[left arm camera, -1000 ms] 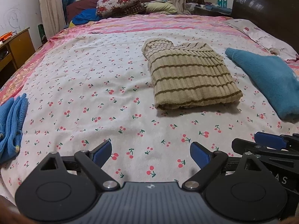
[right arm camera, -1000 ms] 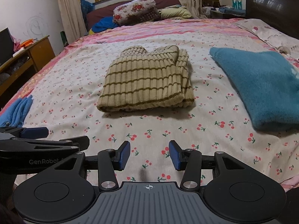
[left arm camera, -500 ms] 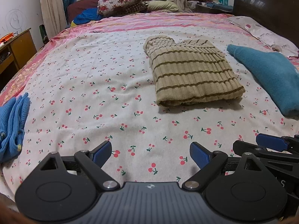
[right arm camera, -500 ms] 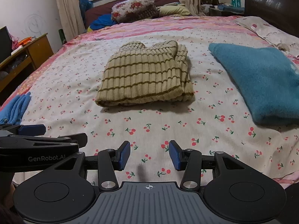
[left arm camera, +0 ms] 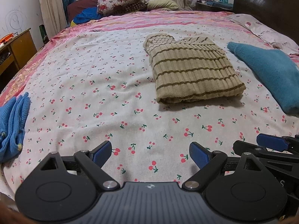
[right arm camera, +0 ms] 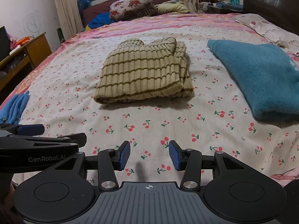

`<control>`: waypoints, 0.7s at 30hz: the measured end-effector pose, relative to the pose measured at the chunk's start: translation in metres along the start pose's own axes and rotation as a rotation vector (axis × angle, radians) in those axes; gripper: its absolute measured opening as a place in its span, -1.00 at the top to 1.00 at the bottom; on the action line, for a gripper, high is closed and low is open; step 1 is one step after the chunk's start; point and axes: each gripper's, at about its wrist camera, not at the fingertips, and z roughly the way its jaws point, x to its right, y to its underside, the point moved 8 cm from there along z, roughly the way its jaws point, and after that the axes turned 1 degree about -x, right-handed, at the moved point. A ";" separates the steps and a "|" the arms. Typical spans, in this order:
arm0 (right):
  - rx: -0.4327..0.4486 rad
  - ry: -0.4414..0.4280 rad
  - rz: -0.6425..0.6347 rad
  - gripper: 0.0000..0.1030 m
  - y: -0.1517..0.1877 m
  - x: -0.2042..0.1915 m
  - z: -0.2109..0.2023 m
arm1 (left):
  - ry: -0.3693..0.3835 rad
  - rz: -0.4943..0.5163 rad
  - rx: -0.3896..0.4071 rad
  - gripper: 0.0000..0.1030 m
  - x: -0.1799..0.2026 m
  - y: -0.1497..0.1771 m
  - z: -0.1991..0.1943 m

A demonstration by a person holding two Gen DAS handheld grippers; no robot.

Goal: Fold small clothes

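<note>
Tongs [left arm camera: 150,154] apart, blue cloth [left arm camera: 11,127] cropped

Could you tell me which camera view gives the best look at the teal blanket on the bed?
The right wrist view: the teal blanket fills much of the right side there, with its near folded edge and far corner both visible. The left wrist view shows the same blanket squeezed against the right edge, narrower and partly cut off by the frame.

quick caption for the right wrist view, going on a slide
Right gripper, jaws open and empty, above a cherry-print bedsheet, facing a folded beige striped sweater with a teal garment beside it.
</note>
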 end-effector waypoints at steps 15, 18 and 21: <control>-0.002 0.000 0.000 0.12 0.002 -0.001 0.001 | 0.005 -0.002 -0.006 -0.80 0.001 0.003 0.001; -0.002 0.000 0.001 0.12 0.002 -0.001 0.001 | 0.006 -0.001 -0.006 -0.80 0.001 0.003 0.000; -0.002 0.000 0.000 0.12 0.002 -0.001 0.001 | 0.007 -0.002 -0.006 -0.79 0.000 0.003 0.000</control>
